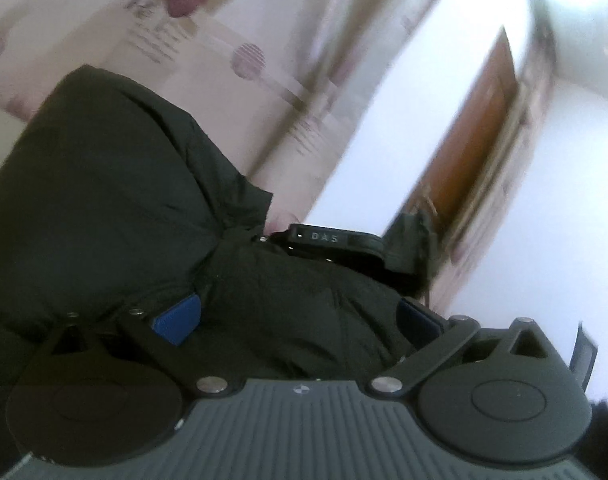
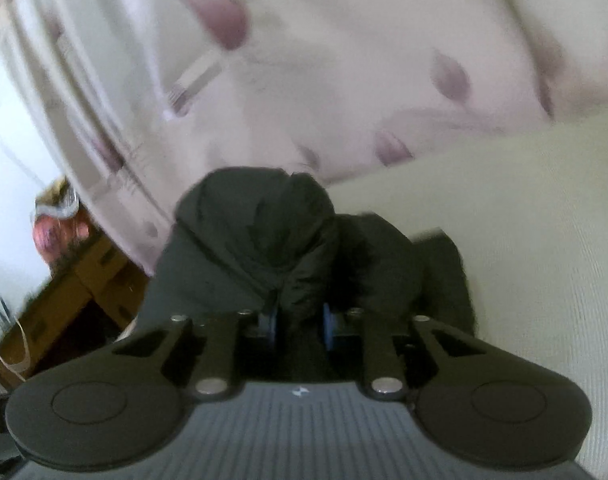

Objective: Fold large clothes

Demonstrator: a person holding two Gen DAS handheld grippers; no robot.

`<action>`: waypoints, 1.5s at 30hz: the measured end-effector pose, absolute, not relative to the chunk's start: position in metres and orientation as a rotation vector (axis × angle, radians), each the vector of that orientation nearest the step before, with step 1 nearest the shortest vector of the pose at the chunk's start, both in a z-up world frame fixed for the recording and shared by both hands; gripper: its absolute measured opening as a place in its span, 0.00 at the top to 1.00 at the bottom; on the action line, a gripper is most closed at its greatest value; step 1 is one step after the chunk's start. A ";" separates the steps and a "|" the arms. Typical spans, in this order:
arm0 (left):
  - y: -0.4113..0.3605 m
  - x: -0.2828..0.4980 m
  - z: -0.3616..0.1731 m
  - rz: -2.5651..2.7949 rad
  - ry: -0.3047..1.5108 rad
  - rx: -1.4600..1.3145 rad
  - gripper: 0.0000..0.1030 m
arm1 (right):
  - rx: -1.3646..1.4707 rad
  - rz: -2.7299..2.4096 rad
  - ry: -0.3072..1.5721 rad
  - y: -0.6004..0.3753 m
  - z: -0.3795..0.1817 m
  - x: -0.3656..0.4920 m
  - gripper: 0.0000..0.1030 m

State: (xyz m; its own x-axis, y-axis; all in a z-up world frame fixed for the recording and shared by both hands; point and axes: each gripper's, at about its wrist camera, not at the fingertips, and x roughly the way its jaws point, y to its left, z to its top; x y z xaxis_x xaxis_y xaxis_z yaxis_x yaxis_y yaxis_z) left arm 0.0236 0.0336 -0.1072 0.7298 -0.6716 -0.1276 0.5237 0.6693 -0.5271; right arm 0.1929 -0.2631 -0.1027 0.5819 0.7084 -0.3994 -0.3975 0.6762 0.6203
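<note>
Bunching up in dark, puffy folds, the black jacket (image 1: 115,208) is lying on a bed, against a pale sheet printed with mauve leaves (image 1: 207,60). From the left wrist view, the left gripper (image 1: 299,320) is holding its jaws spread wide, fabric is bulging between the blue pads (image 1: 177,316) without being pinched, and the right gripper (image 1: 336,242) is showing from the side, just past the cloth. That view is also catching a brown wooden door (image 1: 472,136) in a white wall. The right wrist view is giving what the other cannot: the right gripper (image 2: 299,324) is drawing its jaws close together on a ridge of the jacket (image 2: 255,240), clenching it. It is also showing a plain cream surface (image 2: 524,220) to the right and wooden furniture (image 2: 75,292) low at the left.
</note>
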 end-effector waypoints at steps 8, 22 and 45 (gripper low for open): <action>0.033 0.028 -0.109 -0.665 0.338 -0.504 0.01 | 0.640 0.616 0.707 -0.304 -0.083 0.188 0.14; 0.038 0.021 -0.098 -0.609 0.368 -0.530 0.00 | 0.149 0.659 0.812 -0.258 -0.067 0.120 0.65; 0.027 0.045 -0.067 -0.051 0.611 -0.049 0.00 | 0.585 0.632 0.767 -0.302 -0.149 0.124 0.56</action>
State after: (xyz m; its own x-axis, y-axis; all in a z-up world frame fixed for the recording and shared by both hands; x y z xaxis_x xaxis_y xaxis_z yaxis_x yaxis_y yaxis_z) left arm 0.0454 0.0269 -0.0665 0.8179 -0.0625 -0.5719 0.0337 0.9976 -0.0609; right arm 0.1244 -0.3019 -0.1493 0.5587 0.7014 -0.4427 -0.3001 0.6685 0.6805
